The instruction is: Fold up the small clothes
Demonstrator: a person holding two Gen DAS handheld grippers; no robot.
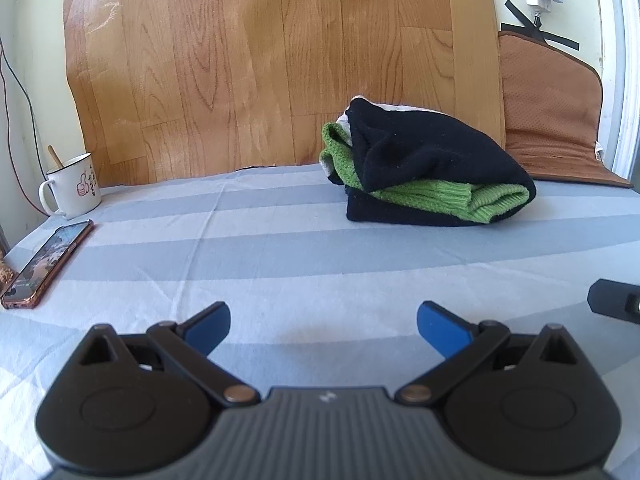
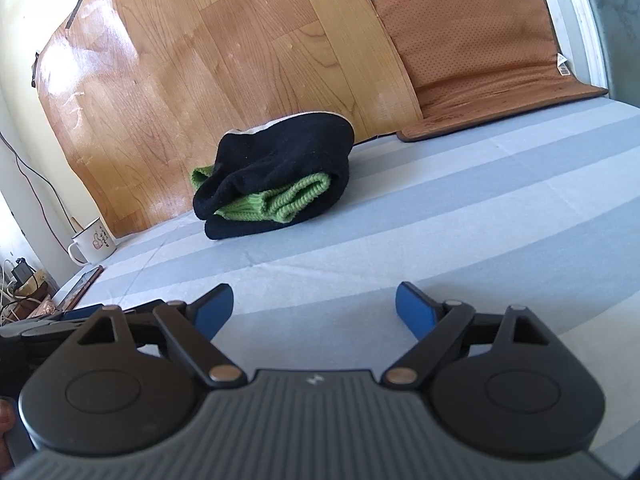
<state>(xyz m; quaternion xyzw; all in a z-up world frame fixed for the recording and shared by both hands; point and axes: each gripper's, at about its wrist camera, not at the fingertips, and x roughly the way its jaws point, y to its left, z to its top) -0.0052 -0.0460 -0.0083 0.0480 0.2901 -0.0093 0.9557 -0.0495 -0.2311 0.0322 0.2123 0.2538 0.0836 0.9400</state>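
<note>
A folded black and green knit garment (image 1: pixel 428 168) lies on the striped blue-grey bed sheet (image 1: pixel 280 248) near the wooden board at the back. A white edge shows behind it. It also shows in the right wrist view (image 2: pixel 276 184). My left gripper (image 1: pixel 323 328) is open and empty, low over the sheet, well in front of the garment. My right gripper (image 2: pixel 314 312) is open and empty, also in front of the garment. Part of the right gripper shows at the right edge of the left wrist view (image 1: pixel 616 300). The left gripper shows at the left edge of the right wrist view (image 2: pixel 60 320).
A white enamel mug (image 1: pixel 72 186) with a spoon stands at the back left, and a phone (image 1: pixel 46 264) lies in front of it. A wood-grain board (image 1: pixel 280 60) leans on the wall. A brown cushion mat (image 1: pixel 556 112) stands at the back right.
</note>
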